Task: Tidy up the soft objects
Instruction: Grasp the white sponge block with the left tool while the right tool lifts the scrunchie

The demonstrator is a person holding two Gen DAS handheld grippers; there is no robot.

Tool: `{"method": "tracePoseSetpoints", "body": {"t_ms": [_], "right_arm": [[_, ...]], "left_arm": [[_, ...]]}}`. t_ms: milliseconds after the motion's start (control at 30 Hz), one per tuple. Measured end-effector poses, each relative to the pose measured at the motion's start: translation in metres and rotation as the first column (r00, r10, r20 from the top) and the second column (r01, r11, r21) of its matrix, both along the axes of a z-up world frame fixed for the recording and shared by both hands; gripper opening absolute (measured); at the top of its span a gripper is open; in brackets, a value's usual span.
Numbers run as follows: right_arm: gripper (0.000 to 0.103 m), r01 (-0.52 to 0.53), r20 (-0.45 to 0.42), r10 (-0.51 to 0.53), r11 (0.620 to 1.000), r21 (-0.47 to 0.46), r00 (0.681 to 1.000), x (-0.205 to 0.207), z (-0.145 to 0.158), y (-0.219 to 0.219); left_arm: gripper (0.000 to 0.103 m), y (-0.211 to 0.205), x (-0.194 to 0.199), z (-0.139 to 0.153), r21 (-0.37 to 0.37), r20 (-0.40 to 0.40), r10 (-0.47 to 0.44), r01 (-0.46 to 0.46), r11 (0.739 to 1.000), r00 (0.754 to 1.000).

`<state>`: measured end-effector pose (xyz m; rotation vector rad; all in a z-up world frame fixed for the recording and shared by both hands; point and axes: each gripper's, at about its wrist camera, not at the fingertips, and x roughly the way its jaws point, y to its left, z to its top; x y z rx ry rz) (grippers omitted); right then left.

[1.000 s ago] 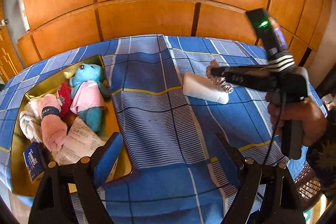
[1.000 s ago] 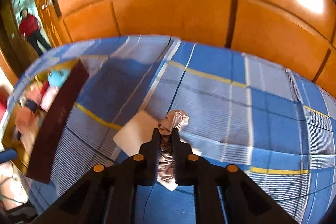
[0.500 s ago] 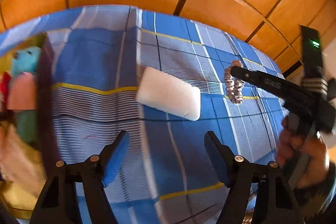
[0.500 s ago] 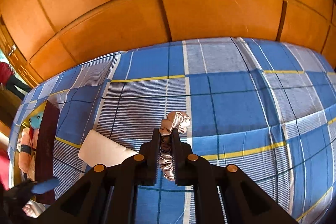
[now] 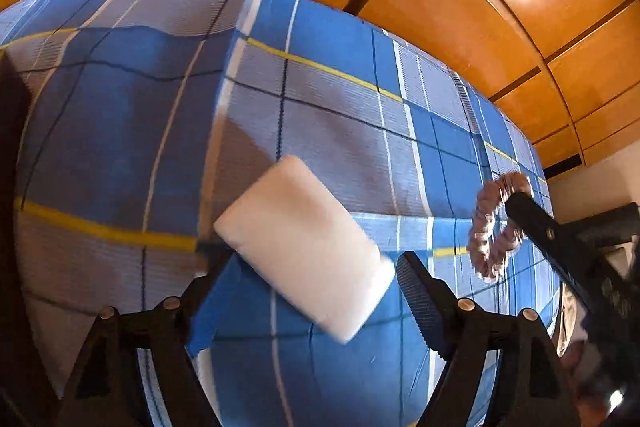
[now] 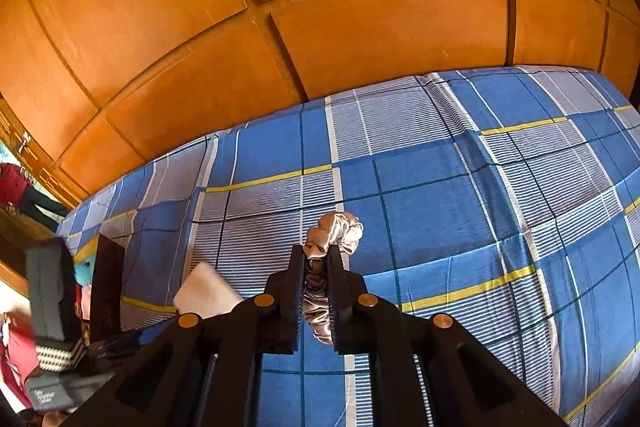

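A white rectangular sponge (image 5: 306, 243) lies on the blue plaid bed cover (image 5: 340, 131), just ahead of and between the fingers of my left gripper (image 5: 308, 279), which is open around it without touching. The sponge also shows in the right wrist view (image 6: 206, 291). My right gripper (image 6: 316, 267) is shut on a beige satin scrunchie (image 6: 334, 233) and holds it above the bed. In the left wrist view the scrunchie (image 5: 494, 227) hangs from the right gripper (image 5: 516, 201) to the right of the sponge.
A dark-walled box (image 6: 106, 287) with a teal plush toy (image 6: 85, 267) and pink items stands at the far left. Orange wooden panels (image 6: 320, 7) back the bed. The left gripper's body (image 6: 52, 311) shows at the lower left.
My left gripper has moved forward and right, from the box to the white sponge, which now lies between its open fingers. My right gripper has lifted the scrunchie and moved right, away from the sponge.
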<state>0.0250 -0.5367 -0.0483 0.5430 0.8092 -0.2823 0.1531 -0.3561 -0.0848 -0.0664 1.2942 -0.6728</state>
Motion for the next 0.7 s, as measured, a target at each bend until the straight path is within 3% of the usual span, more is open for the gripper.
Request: {"method": "tracePoseSetpoints", "body": {"t_ms": [267,467,567,633,700], "right_arm": [[0.009,0.062,-0.001,-0.062,0.998,0.002,0.998,-0.005,0.001,-0.011],[0.01,0.093,-0.049,-0.093,0.996,-0.008,0.994,-0.004,-0.008,-0.017],[0.01,0.089,-0.093,-0.09,0.996,-0.016,0.992,0.0,-0.016,-0.019],[0.01,0.075,-0.118,-0.074,0.997,0.001,0.99,0.004,-0.024,-0.019],[0.01,0.052,-0.144,-0.049,0.999,0.015,0.988,0.008,-0.031,-0.018]], "left_arm": [[0.087,-0.041,0.004,0.005,0.115,0.067,-0.074,0.066,0.991,0.995],[0.087,-0.065,-0.009,-0.006,0.244,0.147,-0.163,0.123,0.962,0.976],[0.077,-0.065,-0.024,-0.008,0.301,0.247,-0.247,0.168,0.939,0.937],[0.068,-0.053,-0.028,-0.005,0.264,0.265,-0.264,0.194,0.945,0.927],[0.065,-0.042,-0.033,-0.001,0.244,0.263,-0.273,0.21,0.947,0.926]]}}
